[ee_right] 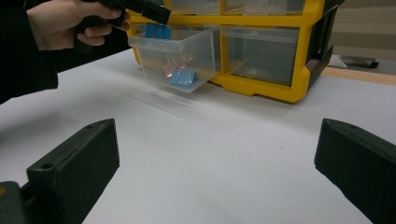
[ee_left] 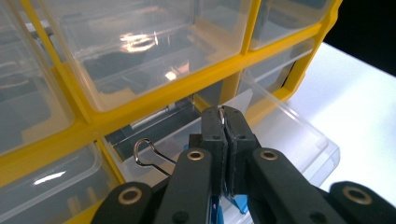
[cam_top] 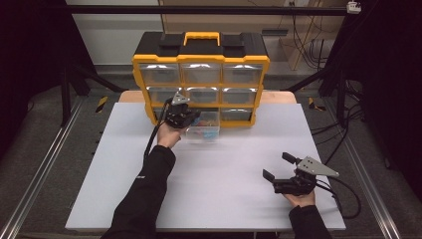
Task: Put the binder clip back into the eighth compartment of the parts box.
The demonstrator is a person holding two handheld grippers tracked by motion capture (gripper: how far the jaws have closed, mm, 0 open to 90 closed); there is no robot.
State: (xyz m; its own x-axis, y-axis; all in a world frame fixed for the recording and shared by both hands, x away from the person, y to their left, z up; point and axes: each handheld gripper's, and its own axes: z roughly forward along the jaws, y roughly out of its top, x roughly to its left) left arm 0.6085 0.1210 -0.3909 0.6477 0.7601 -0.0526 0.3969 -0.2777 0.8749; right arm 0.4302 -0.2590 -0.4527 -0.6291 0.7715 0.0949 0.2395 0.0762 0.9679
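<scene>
**High view: a binder clip held over the pulled-out drawer**

At the left, the left gripper (cam_top: pixel 183 115) is seen at the bottom row of the yellow organizer (cam_top: pixel 201 59), above the clear drawer (cam_top: pixel 203 133) that is drawn out onto the white table (cam_top: pixel 224 199). In the left gripper view its jaws are clenched on the wire loop of a blue binder clip (ee_left: pixel 240 204), whose other wire handle (ee_left: pixel 145 154) sticks out to the side. Pink and blue clips (ee_right: pixel 179 74) are seen lying in the drawer already. At the right, the right gripper (cam_top: pixel 279 167) rests well apart on the table with its jaws spread and nothing between them.

The step is judged to be dropping the clip into the drawer. The clip should be brought over the drawer's middle, lowered inside the walls, and only then released, so that it is not bounced off the rim.
</scene>
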